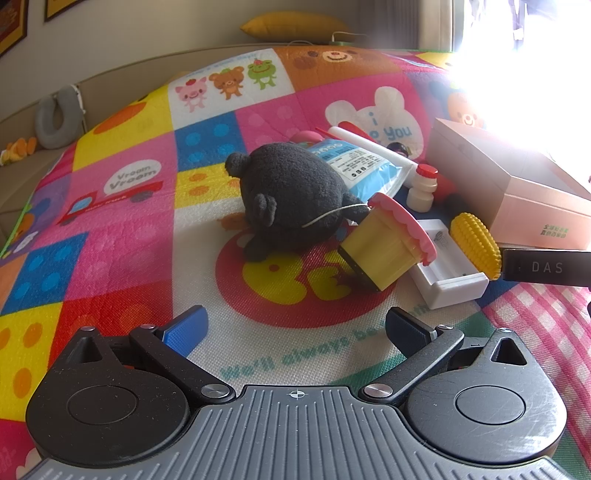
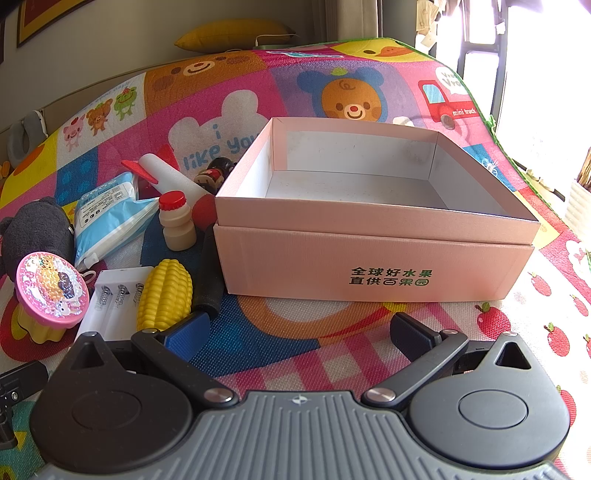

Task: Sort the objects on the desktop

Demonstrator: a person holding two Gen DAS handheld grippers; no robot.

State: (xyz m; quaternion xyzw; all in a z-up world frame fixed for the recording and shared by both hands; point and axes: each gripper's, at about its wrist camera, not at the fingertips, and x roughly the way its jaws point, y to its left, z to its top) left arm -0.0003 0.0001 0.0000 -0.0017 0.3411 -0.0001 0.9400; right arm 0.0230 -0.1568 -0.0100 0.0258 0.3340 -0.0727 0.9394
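Note:
A pile of objects lies on the colourful play mat: a black plush toy [image 1: 291,199] [image 2: 35,232], a yellow stamp with a pink glitter top [image 1: 388,245] [image 2: 51,291], a toy corn cob [image 1: 474,240] [image 2: 164,295], a white battery holder [image 1: 448,275] [image 2: 107,301], a small white bottle with a red cap [image 1: 423,188] [image 2: 177,223] and a blue-white pouch [image 1: 364,166] [image 2: 107,218]. An open pink box [image 2: 369,258] [image 1: 517,192] stands to their right, empty inside. My left gripper [image 1: 295,328] is open, short of the plush. My right gripper [image 2: 299,330] is open in front of the box.
A white tube with red fins [image 2: 166,173], a small dark figure [image 2: 216,171], a red ball [image 2: 205,208] and a black handle [image 2: 208,269] lie by the box's left side. A yellow pillow [image 2: 232,35] lies at the back. The mat's edge [image 2: 491,122] runs at the right.

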